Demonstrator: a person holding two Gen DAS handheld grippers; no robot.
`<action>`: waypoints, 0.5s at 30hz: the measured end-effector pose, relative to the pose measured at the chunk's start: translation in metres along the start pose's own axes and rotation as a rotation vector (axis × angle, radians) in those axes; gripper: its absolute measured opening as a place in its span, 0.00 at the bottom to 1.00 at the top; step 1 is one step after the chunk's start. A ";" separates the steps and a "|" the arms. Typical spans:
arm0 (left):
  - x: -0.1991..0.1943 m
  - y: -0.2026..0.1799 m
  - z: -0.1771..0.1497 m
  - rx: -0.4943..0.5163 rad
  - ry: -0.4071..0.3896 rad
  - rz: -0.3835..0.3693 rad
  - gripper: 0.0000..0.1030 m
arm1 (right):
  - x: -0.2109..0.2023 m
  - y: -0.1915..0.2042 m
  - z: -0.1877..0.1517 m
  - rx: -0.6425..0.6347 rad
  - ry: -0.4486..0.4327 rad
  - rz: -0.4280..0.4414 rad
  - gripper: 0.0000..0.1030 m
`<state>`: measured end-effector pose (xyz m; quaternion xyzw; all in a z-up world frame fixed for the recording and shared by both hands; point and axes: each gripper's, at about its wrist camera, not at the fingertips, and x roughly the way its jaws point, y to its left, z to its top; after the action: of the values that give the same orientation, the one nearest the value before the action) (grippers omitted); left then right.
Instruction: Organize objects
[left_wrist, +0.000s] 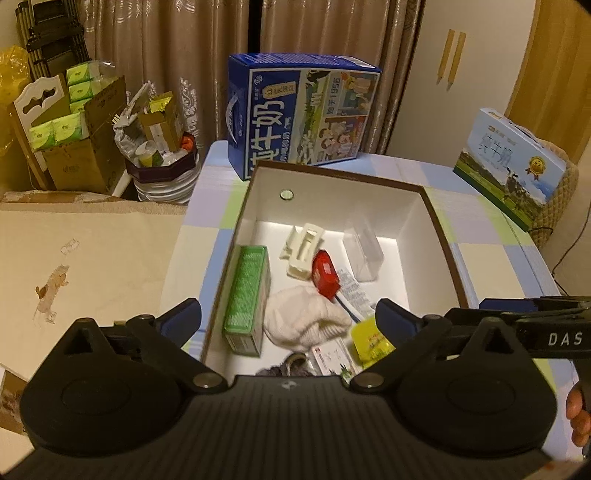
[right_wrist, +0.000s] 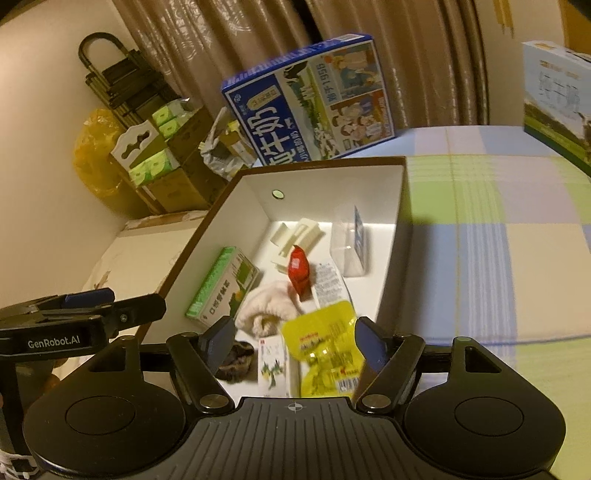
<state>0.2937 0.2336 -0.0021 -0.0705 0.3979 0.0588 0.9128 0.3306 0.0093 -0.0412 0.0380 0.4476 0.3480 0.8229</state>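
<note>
A brown-rimmed white box sits on the checked table. Inside lie a green carton, a cream knitted hat, a red packet, a white plastic piece, a clear container, a yellow snack packet and a small white card box. My left gripper is open over the box's near end. My right gripper is open, its fingers on either side of the yellow packet.
A blue milk carton case stands behind the box. A pale blue gift case sits at the right. Cardboard boxes and a full bin stand on the floor at left.
</note>
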 end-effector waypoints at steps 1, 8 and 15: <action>-0.003 -0.001 -0.004 0.002 0.000 -0.001 0.96 | -0.003 0.000 -0.002 0.000 -0.003 -0.004 0.68; -0.024 -0.014 -0.025 0.019 -0.014 0.022 0.99 | -0.026 -0.003 -0.021 -0.006 0.003 -0.034 0.68; -0.047 -0.026 -0.047 0.005 -0.017 0.043 0.99 | -0.051 -0.001 -0.040 -0.060 0.014 -0.037 0.68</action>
<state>0.2321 0.1973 0.0029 -0.0592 0.3916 0.0781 0.9149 0.2822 -0.0321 -0.0295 0.0025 0.4433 0.3460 0.8269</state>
